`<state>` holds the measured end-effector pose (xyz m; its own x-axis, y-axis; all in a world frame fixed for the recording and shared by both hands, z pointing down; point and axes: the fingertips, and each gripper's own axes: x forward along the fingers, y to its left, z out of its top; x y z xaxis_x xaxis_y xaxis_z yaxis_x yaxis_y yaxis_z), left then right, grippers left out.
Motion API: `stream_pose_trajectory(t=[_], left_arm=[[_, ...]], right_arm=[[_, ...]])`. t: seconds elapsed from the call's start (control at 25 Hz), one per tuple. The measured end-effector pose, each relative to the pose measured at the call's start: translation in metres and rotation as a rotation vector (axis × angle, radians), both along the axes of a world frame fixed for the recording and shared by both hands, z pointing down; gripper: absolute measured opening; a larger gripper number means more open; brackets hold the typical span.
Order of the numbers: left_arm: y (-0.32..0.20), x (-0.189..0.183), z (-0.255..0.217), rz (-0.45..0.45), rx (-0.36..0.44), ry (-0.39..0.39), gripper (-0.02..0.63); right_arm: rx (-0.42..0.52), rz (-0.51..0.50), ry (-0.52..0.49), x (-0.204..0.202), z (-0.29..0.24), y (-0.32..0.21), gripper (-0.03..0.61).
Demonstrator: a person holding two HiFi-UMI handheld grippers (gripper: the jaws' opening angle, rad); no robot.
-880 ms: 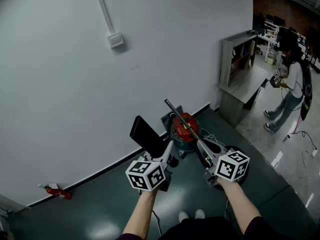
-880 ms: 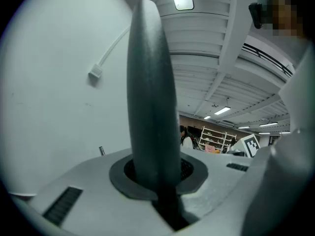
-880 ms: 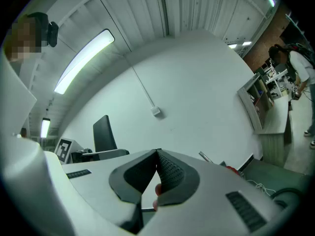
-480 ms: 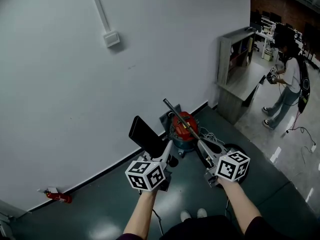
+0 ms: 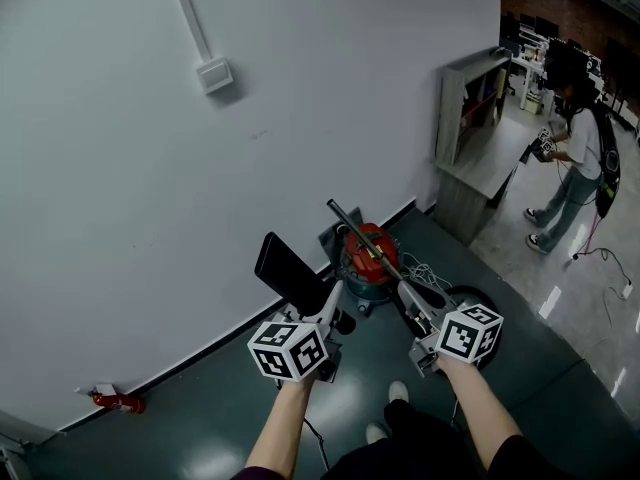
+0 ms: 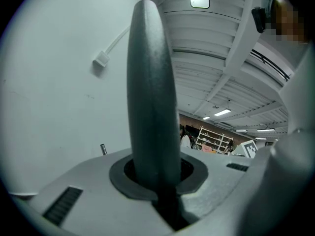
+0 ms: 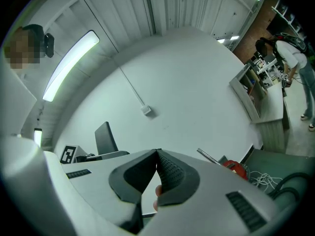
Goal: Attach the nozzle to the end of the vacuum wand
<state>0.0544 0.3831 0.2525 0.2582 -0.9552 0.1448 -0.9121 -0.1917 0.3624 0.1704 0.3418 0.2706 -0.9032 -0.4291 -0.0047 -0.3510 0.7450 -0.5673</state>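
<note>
My left gripper (image 5: 330,303) is shut on the black flat nozzle (image 5: 290,268), which slants up and to the left from its jaws. In the left gripper view the nozzle (image 6: 150,92) stands upright between the pads and fills the middle. My right gripper (image 5: 403,293) is shut with nothing in it; its pads (image 7: 167,168) meet. The metal vacuum wand (image 5: 352,226) slants up from the red vacuum (image 5: 370,253), just ahead of the right gripper and apart from it. From the right gripper view the wand (image 7: 210,156) shows at the right, the nozzle (image 7: 104,137) at the left.
The vacuum stands against a white wall with a conduit box (image 5: 213,75). White cable (image 5: 425,268) and a black hose (image 5: 455,298) lie beside it. A grey cabinet (image 5: 480,138) stands at the right, with another person (image 5: 580,168) beyond it. A red object (image 5: 110,400) lies by the skirting.
Both grippers keep their places and the nozzle stays held. One of my white shoes has stepped forward on the floor.
</note>
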Motion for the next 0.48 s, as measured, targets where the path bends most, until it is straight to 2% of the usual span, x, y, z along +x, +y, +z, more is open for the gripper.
stream_pose_trajectory(t=[0.48], left_arm=[[-0.097, -0.037, 0.029, -0.008, -0.075, 0.034, 0.06]], right_arm=[[-0.071, -0.017, 0.008, -0.038, 0.027, -0.097, 0.018]])
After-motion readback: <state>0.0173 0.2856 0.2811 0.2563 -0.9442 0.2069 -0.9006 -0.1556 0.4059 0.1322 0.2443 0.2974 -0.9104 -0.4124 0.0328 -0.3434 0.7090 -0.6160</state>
